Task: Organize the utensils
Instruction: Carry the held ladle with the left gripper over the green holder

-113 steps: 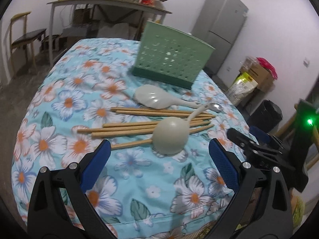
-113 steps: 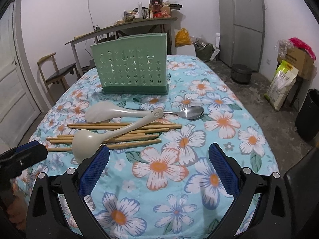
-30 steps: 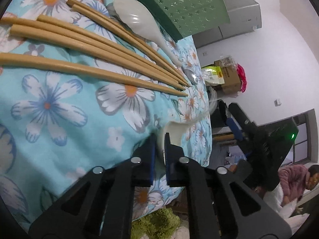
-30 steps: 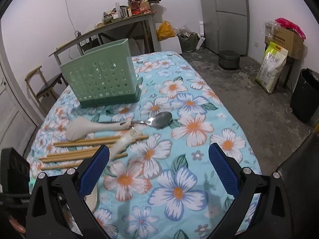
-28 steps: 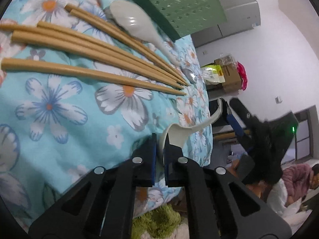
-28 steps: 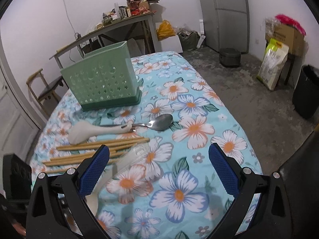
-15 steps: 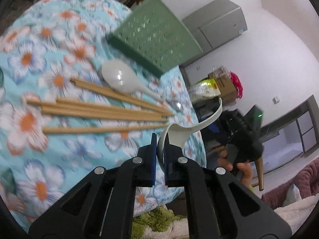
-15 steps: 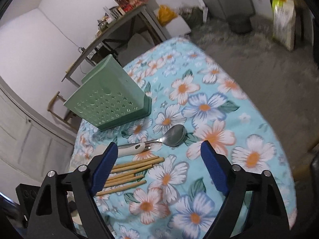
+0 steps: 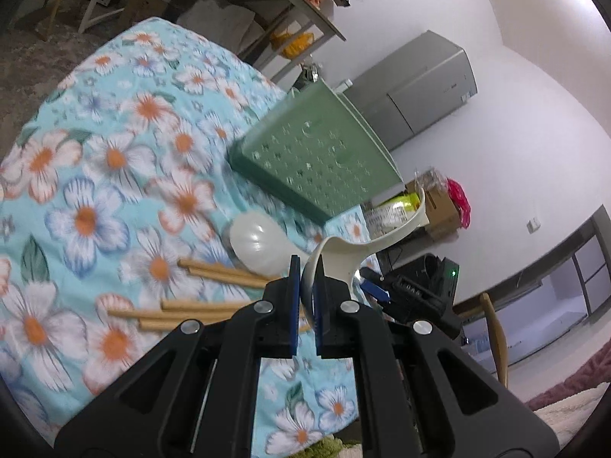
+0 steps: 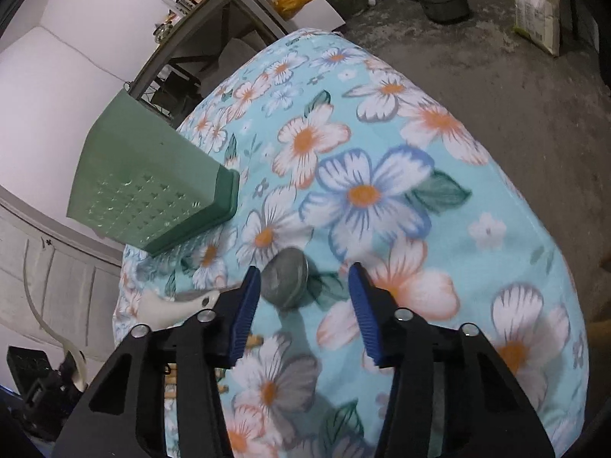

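Note:
My left gripper (image 9: 304, 286) is shut on the bowl of a cream ladle (image 9: 385, 234), held above the table with its handle curving up toward the green perforated utensil holder (image 9: 320, 152). A white rice spoon (image 9: 256, 240) and several wooden chopsticks (image 9: 198, 311) lie on the floral cloth below. My right gripper (image 10: 305, 294) is open, low over the metal spoon (image 10: 286, 276), whose bowl lies between its fingers nearer the left one. The holder also shows in the right wrist view (image 10: 152, 187), as do the rice spoon handle (image 10: 172, 307) and the held ladle (image 10: 49, 324).
The table (image 10: 401, 87) wears a turquoise floral cloth. A grey fridge (image 9: 420, 80), a cluttered side table (image 9: 290, 4), boxes and bags (image 9: 439, 198) stand behind. Bare concrete floor (image 10: 515, 76) lies to the right.
My left gripper has lifted the ladle higher and swung toward the green holder. My right gripper has dropped down to the metal spoon and its fingers have narrowed around the bowl.

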`<state>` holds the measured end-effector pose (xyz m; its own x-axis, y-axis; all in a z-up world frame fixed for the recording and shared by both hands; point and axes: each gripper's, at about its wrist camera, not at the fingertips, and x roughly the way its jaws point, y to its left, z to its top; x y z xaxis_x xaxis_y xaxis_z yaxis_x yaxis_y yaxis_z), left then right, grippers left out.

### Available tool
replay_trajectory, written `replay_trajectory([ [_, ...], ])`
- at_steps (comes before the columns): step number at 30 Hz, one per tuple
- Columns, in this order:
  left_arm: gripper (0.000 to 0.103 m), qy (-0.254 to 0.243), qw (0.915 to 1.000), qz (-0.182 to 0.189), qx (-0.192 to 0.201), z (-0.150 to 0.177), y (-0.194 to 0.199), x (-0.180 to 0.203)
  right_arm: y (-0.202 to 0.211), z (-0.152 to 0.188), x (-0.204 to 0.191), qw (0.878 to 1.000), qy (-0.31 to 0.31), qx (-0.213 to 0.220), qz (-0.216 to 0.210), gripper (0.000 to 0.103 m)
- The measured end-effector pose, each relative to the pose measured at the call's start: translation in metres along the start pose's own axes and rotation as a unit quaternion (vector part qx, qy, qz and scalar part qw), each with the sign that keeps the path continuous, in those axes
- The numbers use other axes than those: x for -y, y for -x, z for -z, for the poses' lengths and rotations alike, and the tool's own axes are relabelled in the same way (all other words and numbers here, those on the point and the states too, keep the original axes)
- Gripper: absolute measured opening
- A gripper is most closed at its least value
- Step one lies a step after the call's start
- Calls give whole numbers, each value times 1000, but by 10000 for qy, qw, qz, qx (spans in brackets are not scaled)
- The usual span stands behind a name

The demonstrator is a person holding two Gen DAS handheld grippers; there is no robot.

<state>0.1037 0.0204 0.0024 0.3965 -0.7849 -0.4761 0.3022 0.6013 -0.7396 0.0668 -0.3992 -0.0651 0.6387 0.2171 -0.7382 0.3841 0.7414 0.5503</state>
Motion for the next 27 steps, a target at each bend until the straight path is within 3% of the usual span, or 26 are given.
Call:
replay_trajectory([
  [5,5,-4,9999,-22,164,-13,3,-6,-8,-1,-12,9995,307,-62,41,29],
  [8,5,-43,9996,-9,286,-21,5,-7,-12,3,-22,9984,539,-52,161,18],
  [9,5,-96,9994,-14,333,-24,7,-7,-13,4,-25,9981,598,-32,170,11],
  [16,5,-706,9935,-409,789,-61,26,8,12,1,-45,9931,1064,467,179,6],
  [19,5,-1182,9835,-1016,922,-78,30,23,29,-3,-56,9880,1305,775,291,4],
  [22,5,-1746,9677,-1570,912,-94,29,41,45,-7,-64,9818,1508,1067,435,3],
  [27,5,-2753,9287,-2413,590,-119,12,72,71,-8,-80,9646,1950,1614,736,3],
])
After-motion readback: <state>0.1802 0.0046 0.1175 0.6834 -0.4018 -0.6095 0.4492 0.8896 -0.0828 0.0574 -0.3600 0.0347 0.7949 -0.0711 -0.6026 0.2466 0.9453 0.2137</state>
